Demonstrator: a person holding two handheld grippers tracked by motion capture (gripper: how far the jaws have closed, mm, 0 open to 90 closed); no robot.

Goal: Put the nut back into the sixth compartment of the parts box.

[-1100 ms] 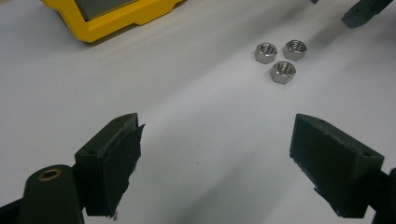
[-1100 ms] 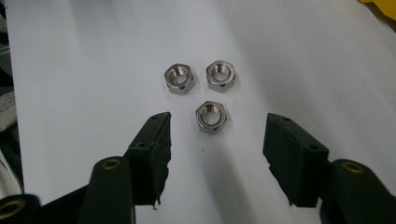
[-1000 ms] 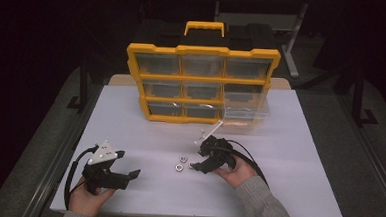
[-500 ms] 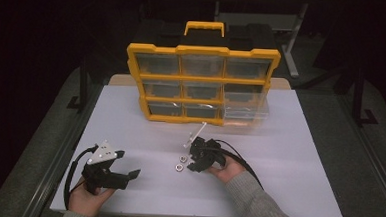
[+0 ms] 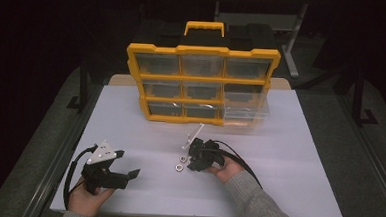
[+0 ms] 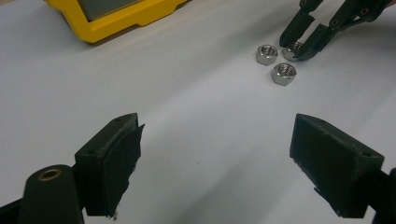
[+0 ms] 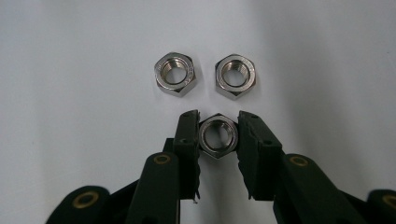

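While the nut (image 7: 218,136) lies on the white table (image 5: 288,158) between your right gripper (image 7: 218,135)'s jaws, both pads press its flats, clamped on it. Two more nuts (image 7: 175,73) sit just beyond it, apart. From the high view the nuts are tiny specks, the held one hidden. Your left gripper (image 6: 215,154) rests well apart, jaws spread wide. The yellow organizer (image 5: 202,84) stands behind.

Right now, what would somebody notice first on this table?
Probably the yellow organizer box standing at the back of the white table. Next, three shiny nuts near the front, where the right gripper pinches one nut while the left gripper waits open beside them.
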